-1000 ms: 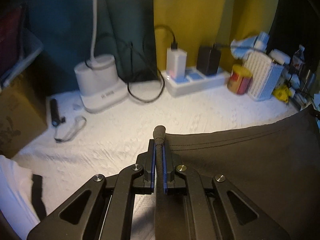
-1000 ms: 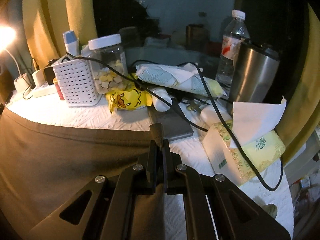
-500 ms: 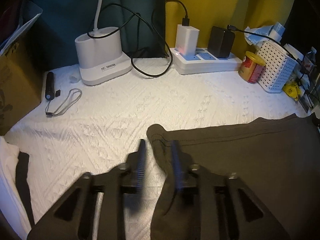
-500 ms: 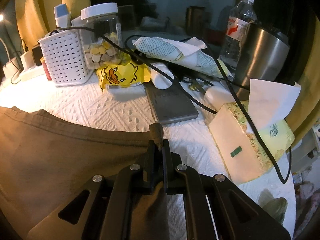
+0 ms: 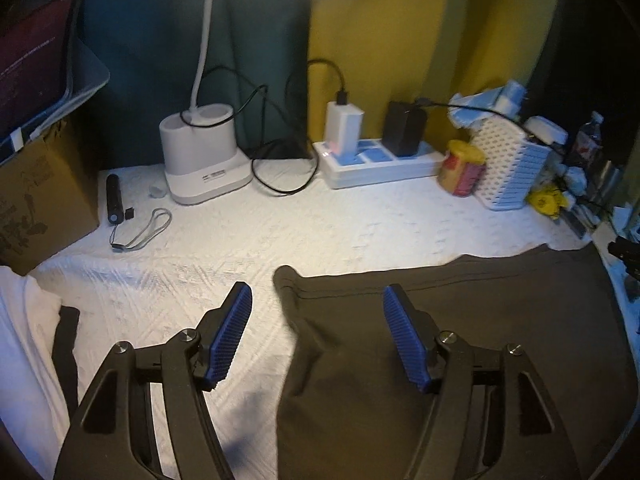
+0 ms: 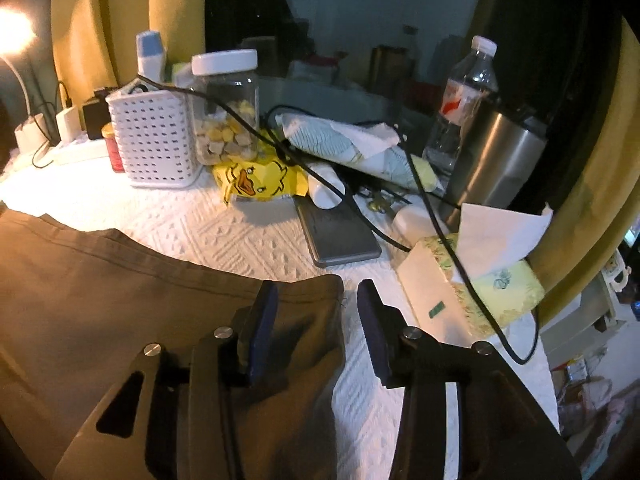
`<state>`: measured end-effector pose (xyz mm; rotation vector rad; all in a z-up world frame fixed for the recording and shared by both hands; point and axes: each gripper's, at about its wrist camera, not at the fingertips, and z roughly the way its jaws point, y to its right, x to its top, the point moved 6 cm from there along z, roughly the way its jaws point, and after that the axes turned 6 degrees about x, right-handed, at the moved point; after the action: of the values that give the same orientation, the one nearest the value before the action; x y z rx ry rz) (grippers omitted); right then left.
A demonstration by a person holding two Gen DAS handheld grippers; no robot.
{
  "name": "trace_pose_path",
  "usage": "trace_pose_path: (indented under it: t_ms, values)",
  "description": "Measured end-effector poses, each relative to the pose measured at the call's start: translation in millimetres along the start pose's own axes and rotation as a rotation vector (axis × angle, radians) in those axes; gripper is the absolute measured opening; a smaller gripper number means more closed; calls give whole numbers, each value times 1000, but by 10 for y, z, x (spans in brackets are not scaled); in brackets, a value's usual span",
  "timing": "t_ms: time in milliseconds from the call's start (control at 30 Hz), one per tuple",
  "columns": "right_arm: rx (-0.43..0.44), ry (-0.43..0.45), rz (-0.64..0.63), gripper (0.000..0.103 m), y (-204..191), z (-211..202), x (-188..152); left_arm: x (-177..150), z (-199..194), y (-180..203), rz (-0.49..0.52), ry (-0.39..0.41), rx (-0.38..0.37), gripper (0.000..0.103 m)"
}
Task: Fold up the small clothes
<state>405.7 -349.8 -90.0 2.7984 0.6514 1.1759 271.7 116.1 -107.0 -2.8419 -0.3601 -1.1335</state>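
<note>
From the left wrist view, the left gripper [image 5: 318, 300] is hanging with its jaws spread wide and nothing between them, straddling the left corner of the dark garment [image 5: 440, 340]. The garment is lying flat on the white textured surface [image 5: 280, 232], its seamed far edge running off to the right, the corner slightly rounded and bunched. The lamp base [image 5: 204, 160], the power strip [image 5: 380, 160] and the small flashlight [image 5: 113, 199] are sitting well apart, along the back and left of the surface. To do the next fold well, I judge the gripper should be biting the corner deep enough to catch both layers, with one finger sliding under the hem rather than pinching only the top.

From the right wrist view, the right gripper [image 6: 316, 308] is also standing open, more narrowly, and gripping nothing; the garment's right corner [image 6: 320, 292] is lying between its fingers, with the left finger [image 6: 262, 320] over the cloth. The tissue box [image 6: 472, 288] and the grey tablet [image 6: 336, 236] are sitting near, with a black cable [image 6: 440, 220] draped across the box. Any lift here is probably best kept low and drawn inward, away from that cable, both corners rising together so the edge is staying straight.
</note>
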Motion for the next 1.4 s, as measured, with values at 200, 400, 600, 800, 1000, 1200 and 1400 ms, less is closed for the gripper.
trace_pose_path:
  t_ms: [200,400,600,800,1000,1200,1400]
  values:
    - [12,3,-1,44,-83,-162,-49,-52,-253,107,-7,31,-42,69]
    - [42,2,-11,44,-284,-348,-178,-173,-489,242,-7,45,-91,74]
    - [76,-12,-19,44,-505,-507,-402,-384,-650,460,20,33,-139,74]
    - [125,-52,-28,44,-751,-641,-734,-632,-722,631,38,2,-188,74]
    - [176,-84,-7,44,-969,-793,-1062,-832,-811,765,58,-15,-216,74]
    - [184,-99,32,44,-1061,-910,-1381,-1044,-906,862,80,-33,-232,74]
    - [147,-82,12,49,-1067,-1046,-1545,-1262,-980,963,84,-64,-227,74]
